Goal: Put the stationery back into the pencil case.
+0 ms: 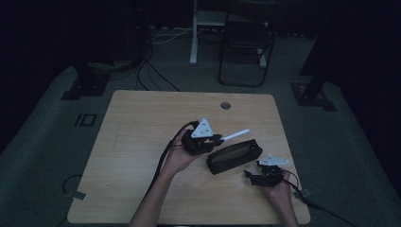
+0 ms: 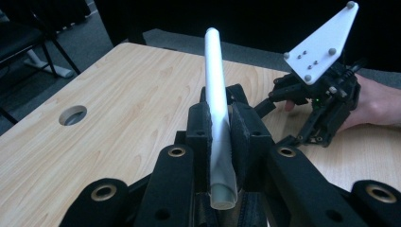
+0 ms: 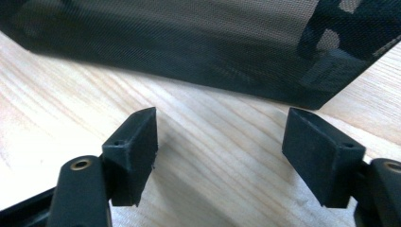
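The white pen [image 2: 216,109] sat pinched between the pressed-together jaws of the left tool [image 1: 204,140], just left of the frame's centre in the high view, its long end pointing up and right over the near lip of the black mesh pouch [image 1: 234,156]. Held by its lower part, with most of its length free, it looked ready to be slid into the pouch, though whether the pouch's top stood open could not be told in the dim light. The pouch lay on its side on the wooden surface [image 1: 137,142], slanting toward the upper right. Just beside its lower right end, the right tool [image 1: 255,178] rested low with jaws spread wide and nothing between them, facing the mesh wall [image 3: 189,42], probably placed to steady or grip the pouch.
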`<state>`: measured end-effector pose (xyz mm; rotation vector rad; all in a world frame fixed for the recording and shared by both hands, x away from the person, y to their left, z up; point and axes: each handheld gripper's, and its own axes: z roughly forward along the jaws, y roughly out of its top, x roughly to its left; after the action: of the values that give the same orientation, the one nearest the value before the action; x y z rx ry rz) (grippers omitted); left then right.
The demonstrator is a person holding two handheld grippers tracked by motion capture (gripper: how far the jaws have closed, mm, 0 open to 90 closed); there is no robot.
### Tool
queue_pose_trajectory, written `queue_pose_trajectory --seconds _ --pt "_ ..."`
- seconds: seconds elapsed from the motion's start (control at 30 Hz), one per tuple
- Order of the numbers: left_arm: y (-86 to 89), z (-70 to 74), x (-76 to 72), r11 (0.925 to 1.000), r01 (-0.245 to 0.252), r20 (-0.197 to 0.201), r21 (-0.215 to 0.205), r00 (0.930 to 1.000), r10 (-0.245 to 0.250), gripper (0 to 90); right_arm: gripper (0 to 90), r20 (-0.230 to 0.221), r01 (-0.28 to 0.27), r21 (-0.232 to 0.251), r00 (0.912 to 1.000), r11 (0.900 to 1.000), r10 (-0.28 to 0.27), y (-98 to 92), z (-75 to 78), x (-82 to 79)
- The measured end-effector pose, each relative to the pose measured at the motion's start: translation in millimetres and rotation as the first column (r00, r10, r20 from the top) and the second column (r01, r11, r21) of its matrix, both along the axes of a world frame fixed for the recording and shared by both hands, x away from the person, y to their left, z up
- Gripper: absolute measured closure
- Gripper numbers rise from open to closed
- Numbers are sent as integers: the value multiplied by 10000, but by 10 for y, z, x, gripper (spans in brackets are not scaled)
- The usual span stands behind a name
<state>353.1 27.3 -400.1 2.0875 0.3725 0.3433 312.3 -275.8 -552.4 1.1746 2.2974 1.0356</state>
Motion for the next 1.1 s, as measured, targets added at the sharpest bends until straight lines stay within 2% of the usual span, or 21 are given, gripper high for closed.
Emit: queue_pose_trajectory --seconds 0.2,0.43,0.8,1.1 --pt "-26 17 32 10000 -48 27 -35 10000 48 791 209 -46 -198 -109 9998 9997 197 9 -4 -16" --pt "-101 30 85 10000 -29 2 -44 10000 29 791 208 -60 -220 -93 9997 9997 220 9 -4 -15" --pt "-260 -24 129 10000 8 13 23 10000 -8 791 208 -59 -268 -94 9996 9996 268 5 -4 -13" --pt "-388 -91 126 9995 87 -12 310 10000 -86 792 208 -51 -295 -103 9996 9995 294 3 -5 -11"
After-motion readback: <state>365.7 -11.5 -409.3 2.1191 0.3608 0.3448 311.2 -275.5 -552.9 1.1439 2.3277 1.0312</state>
